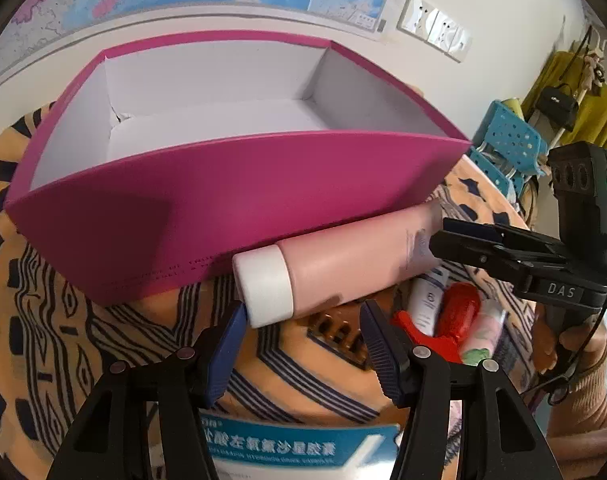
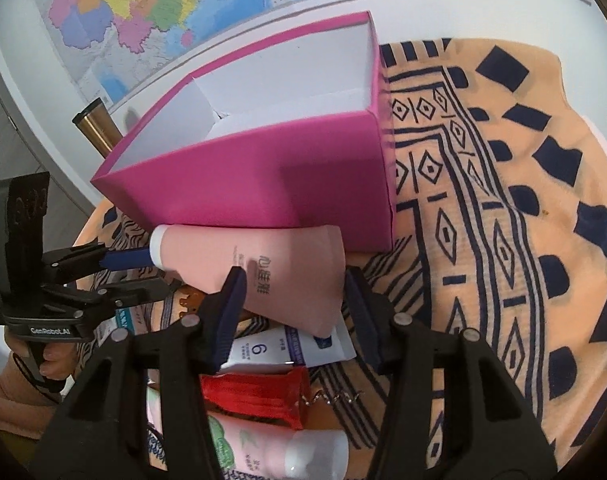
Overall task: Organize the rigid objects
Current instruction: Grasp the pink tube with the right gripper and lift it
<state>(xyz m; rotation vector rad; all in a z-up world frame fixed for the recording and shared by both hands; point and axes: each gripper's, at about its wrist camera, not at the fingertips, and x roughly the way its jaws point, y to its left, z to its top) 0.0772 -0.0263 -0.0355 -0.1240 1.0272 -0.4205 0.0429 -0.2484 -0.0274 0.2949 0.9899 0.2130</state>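
The pink tube [image 2: 263, 268] with a white cap [image 1: 265, 286] lies on its side just in front of the magenta box [image 1: 223, 216], along the near wall of the box and touching it. The box is white inside and stands on the worktop, which is covered by an orange cloth [image 2: 523, 240] with a dark blue pattern.

In the left wrist view, the left gripper [image 1: 303, 344] is at the bottom centre. Its fingers are apart and grip nothing; the left finger tip is right at the lower end of the cap, and the other finger is free over the cloth.

In the right wrist view, the right gripper [image 2: 295, 304] is at the lower centre. The flat tail end of the pink tube is between its fingers, with one pad at each edge of the tube. I cannot tell if the pads already press on it.

Under and beside the tail of the pink tube there are other things near together: a white tube [image 2: 263, 350] with a blue "6", a red plastic object [image 2: 255, 396] and a pink and green tube [image 2: 263, 452]. A blue and white carton [image 1: 287, 446] lies at the bottom edge of the left wrist view. A coloured map [image 2: 135, 12] hangs on the wall behind the box.
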